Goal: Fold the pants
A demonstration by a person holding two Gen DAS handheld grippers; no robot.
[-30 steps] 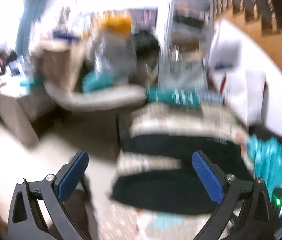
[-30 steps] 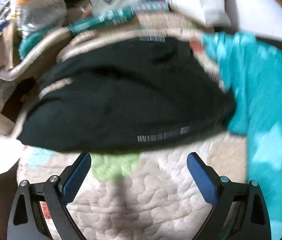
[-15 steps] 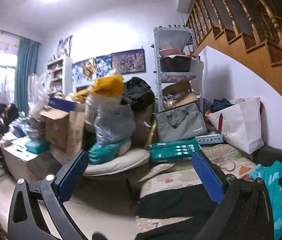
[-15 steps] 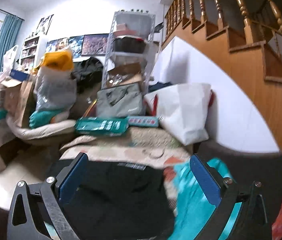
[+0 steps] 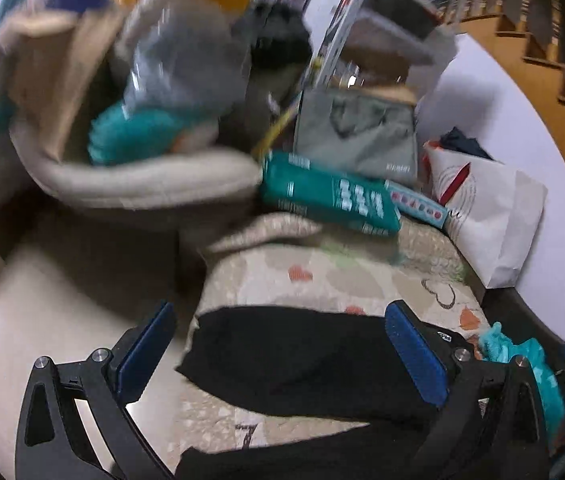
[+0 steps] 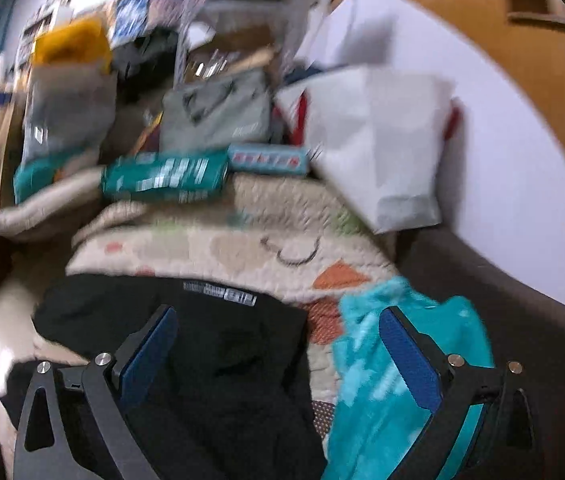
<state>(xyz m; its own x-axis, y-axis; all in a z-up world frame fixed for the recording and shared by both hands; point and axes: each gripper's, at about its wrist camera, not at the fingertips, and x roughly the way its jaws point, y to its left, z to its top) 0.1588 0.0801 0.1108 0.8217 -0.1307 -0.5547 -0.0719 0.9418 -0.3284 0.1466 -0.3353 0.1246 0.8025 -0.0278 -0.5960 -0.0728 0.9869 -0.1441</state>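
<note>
**Both grippers open over pants, pre-grasp**

Quilt w/ heart print covers the sofa seat, biggest surface in both views. Black pants lie across its near part, flat-ish, one edge hanging toward the floor side on my left. In the right view the pants show a label strip at the far edge and some bunching in the middle. Teal blanket sits just beside them on the right, touching or overlapping the edge; can't tell which, too blurry. White bag and teal box at the back of the seat, well apart from the pants.

My left gripper is spread wide, nothing between the pads, hovering over the pants. Right gripper also wide apart and empty, one finger over black cloth, the other over the blanket.

Step, my read: lining up for a grasp, fold prob. not finished. Next: drop each gripper to a pants edge/corner, pinch cloth only. Right side needs care not to catch the blanket.
</note>
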